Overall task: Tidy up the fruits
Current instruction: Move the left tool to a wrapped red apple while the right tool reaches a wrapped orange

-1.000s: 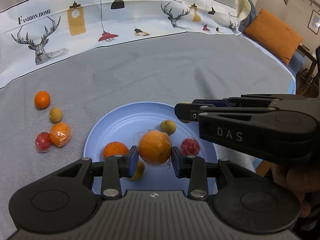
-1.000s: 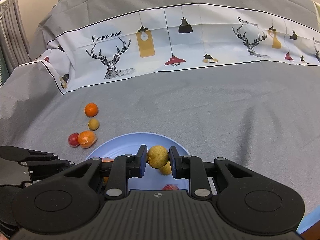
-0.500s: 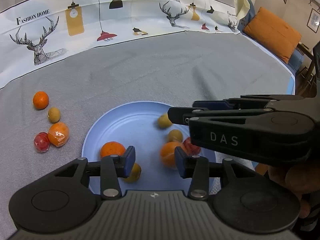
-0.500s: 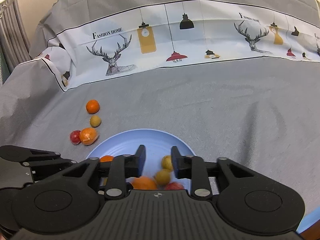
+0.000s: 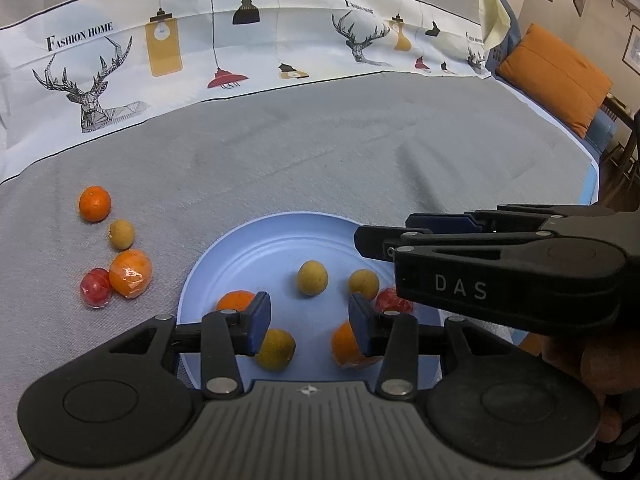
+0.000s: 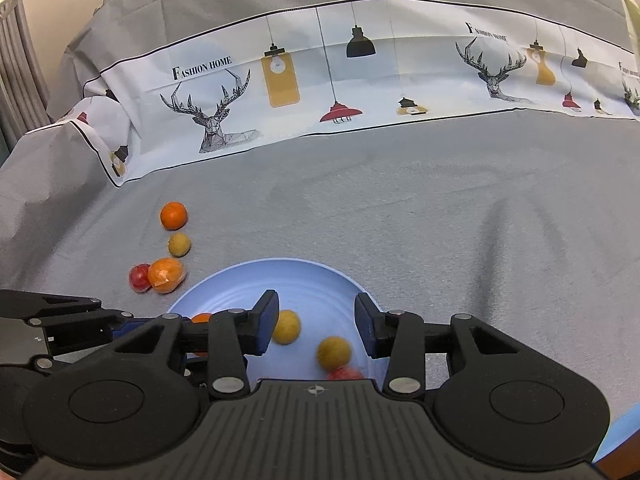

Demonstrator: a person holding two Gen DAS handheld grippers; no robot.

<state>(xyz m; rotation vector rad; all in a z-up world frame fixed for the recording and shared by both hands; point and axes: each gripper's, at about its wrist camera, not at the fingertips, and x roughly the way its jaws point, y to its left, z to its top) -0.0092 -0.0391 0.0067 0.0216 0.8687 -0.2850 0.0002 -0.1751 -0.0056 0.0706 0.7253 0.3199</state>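
A light blue plate (image 5: 256, 248) lies on the grey cloth and holds several fruits: two oranges (image 5: 234, 301), three small yellow-brown fruits (image 5: 312, 277) and a red one (image 5: 394, 301). My left gripper (image 5: 306, 322) is open and empty above the plate's near edge. My right gripper (image 6: 316, 318) is open and empty over the plate (image 6: 308, 280), with two yellow-brown fruits (image 6: 334, 353) lying below it. In the left wrist view the right gripper comes in from the right, side on. Left of the plate lie an orange (image 5: 94, 203), a yellow-brown fruit (image 5: 121, 234), a wrapped orange (image 5: 131, 273) and a red fruit (image 5: 95, 292).
A white printed cloth band (image 5: 240, 52) runs along the far side of the table. An orange cushion (image 5: 560, 76) sits on a chair at the far right. The table's right edge (image 5: 588, 184) drops off near the right gripper.
Both grippers opened. The left let go of the wrapped orange and the right let go of the yellow-brown fruit; both now lie on the plate. Both grippers have drawn back a little.
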